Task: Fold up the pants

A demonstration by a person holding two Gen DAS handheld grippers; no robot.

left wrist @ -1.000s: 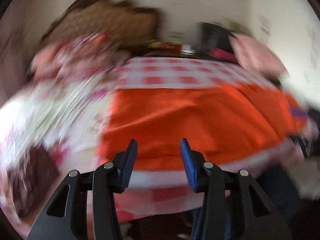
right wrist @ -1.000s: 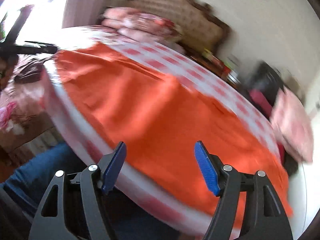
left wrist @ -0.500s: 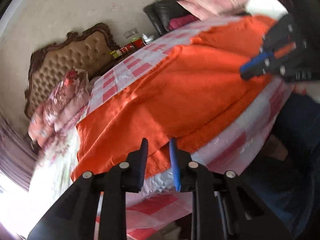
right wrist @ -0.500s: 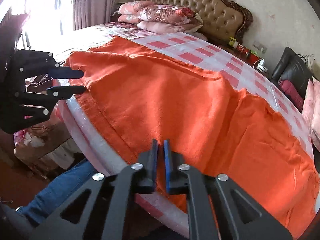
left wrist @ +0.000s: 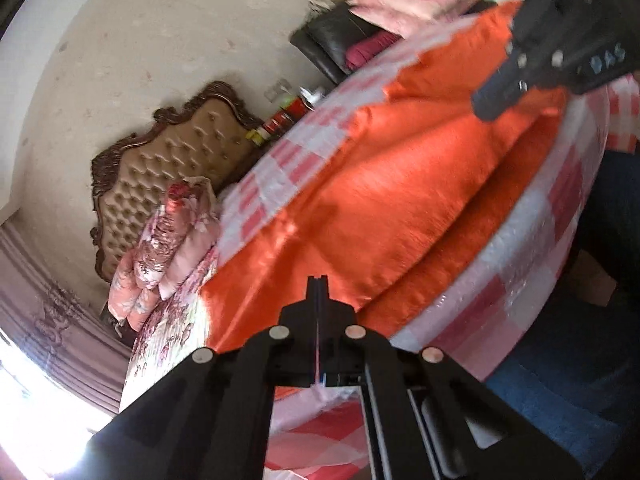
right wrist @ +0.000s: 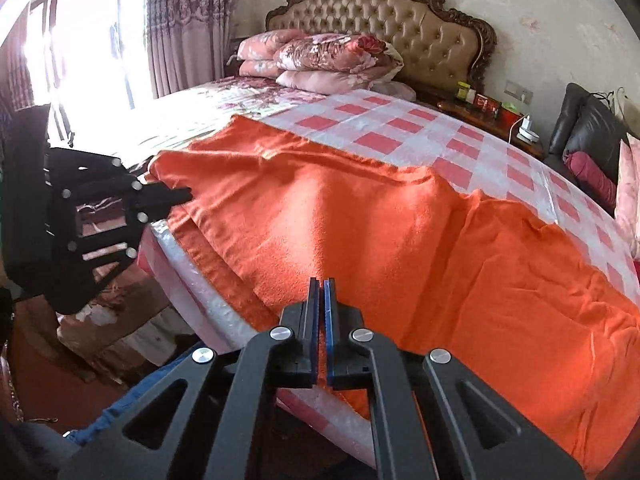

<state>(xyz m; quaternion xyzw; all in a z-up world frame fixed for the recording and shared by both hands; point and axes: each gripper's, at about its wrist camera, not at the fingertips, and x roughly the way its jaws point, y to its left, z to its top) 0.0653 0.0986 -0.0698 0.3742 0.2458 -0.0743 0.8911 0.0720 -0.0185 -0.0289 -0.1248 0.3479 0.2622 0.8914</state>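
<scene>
**Both grippers pinch the pants' near edge**

The left gripper (right wrist: 188, 196) is clamped on the orange pants (right wrist: 400, 240) at their left corner. The pants lie spread across the checked bed (right wrist: 400, 128). The right gripper (right wrist: 320, 284) is closed on their near edge.

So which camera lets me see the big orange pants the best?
The right wrist view. There the orange fleece pants spread sharp and nearly whole across the red-and-white checked bed cover. In the left wrist view the pants look blurry and tilted, and the right gripper hides their far end.
</scene>
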